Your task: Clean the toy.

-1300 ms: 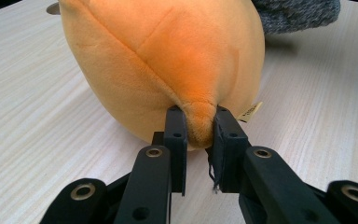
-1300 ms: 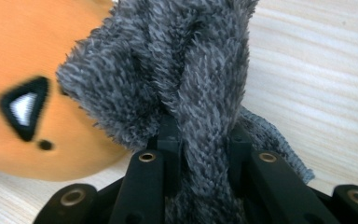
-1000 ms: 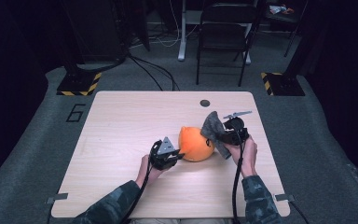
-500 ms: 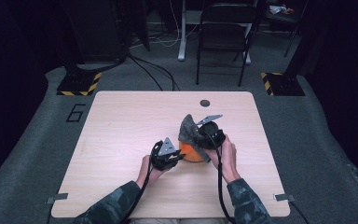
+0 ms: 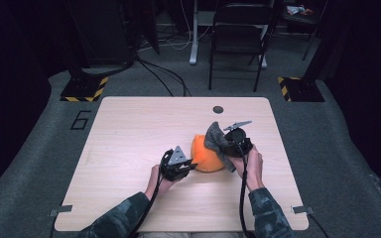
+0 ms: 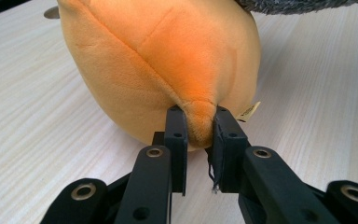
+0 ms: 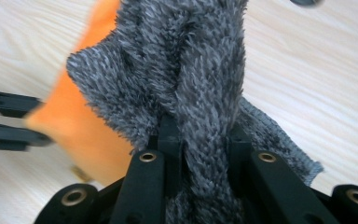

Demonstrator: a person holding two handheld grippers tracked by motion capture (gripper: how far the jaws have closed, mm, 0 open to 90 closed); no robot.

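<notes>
Orange plush makes up the rounded toy (image 5: 206, 157) that sits right of centre in the high view, on the pale wooden table (image 5: 129, 134). The left gripper (image 5: 187, 166) lies at the toy's lower left edge, and the right gripper (image 5: 226, 145) sits at its right side with a grey fuzzy cloth (image 5: 216, 139) bunched over the toy's upper right. A dark round plug (image 5: 218, 109) marks the tabletop above them, and a black chair (image 5: 238, 39) stands beyond the far edge, at the top of the frame.

The left gripper view looks along the left gripper (image 6: 196, 128), whose narrow jaws pinch a fold of the plush toy (image 6: 168, 60) at its seam, low in the frame. A small tan tag (image 6: 249, 112) pokes out to the right of the pinch, and a strip of the grey cloth (image 6: 298, 4) crosses the top right corner.

The right gripper view shows the right gripper (image 7: 200, 140) clamped on the grey cloth (image 7: 191, 70), which rises up the middle of the frame. The orange toy (image 7: 79, 126) shows at the left behind it, and the left gripper (image 7: 9, 121) appears blurred at the left edge.
</notes>
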